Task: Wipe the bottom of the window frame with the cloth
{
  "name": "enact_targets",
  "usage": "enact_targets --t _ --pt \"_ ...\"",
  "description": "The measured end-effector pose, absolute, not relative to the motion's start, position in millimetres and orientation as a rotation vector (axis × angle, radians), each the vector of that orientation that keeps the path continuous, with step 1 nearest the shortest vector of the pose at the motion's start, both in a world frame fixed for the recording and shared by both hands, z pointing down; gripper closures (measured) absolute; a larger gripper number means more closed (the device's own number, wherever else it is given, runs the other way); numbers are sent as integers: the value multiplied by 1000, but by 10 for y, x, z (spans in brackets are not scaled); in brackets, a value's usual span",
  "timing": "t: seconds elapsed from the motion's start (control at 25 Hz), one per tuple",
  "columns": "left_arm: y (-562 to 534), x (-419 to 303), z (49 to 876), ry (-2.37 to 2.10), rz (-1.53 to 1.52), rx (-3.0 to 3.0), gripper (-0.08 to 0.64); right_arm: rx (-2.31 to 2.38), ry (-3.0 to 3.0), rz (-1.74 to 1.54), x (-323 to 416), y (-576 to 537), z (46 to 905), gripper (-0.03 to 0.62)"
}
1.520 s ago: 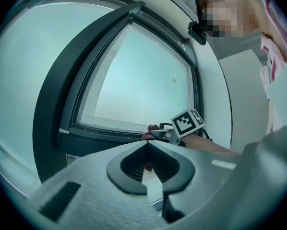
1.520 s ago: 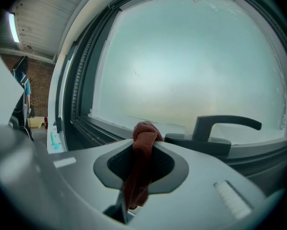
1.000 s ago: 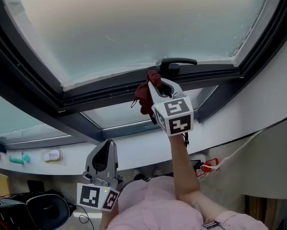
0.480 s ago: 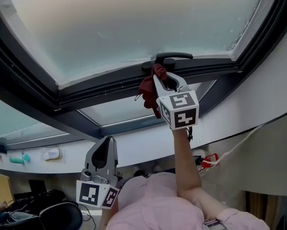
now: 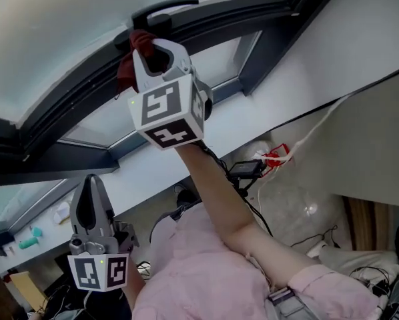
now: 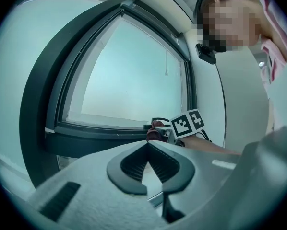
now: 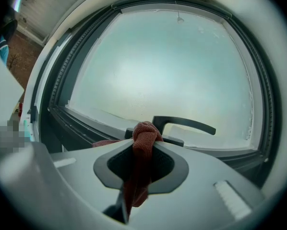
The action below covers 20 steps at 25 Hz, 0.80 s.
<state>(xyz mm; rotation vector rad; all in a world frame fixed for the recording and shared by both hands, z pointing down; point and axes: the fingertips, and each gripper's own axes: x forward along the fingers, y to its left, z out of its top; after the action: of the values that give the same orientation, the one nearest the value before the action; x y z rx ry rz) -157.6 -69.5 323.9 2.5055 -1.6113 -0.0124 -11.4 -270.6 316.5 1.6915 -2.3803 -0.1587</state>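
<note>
1. Most of the cloth (image 5: 127,60) is hiding between the right gripper's (image 5: 151,45) fingers, which are clamping tight on it. A red bunch is sitting against the window frame's (image 5: 79,104) bottom rail, beside the handle (image 5: 165,8).
2. The left gripper (image 5: 91,204) is hanging low, fingers closed, empty.
3. Since a second ago, the cloth is staying by the handle.

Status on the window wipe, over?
Right gripper shut on red cloth, at bottom frame. Left gripper shut, empty, low. Window handle just beyond cloth.
</note>
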Motion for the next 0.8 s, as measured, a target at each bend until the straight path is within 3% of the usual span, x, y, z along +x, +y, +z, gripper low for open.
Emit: enact_targets --t 0.8 --pt "-650 -1817 3330 -1628 14 2492 558 1787 -2355 -187 -81 -2637 3152 534"
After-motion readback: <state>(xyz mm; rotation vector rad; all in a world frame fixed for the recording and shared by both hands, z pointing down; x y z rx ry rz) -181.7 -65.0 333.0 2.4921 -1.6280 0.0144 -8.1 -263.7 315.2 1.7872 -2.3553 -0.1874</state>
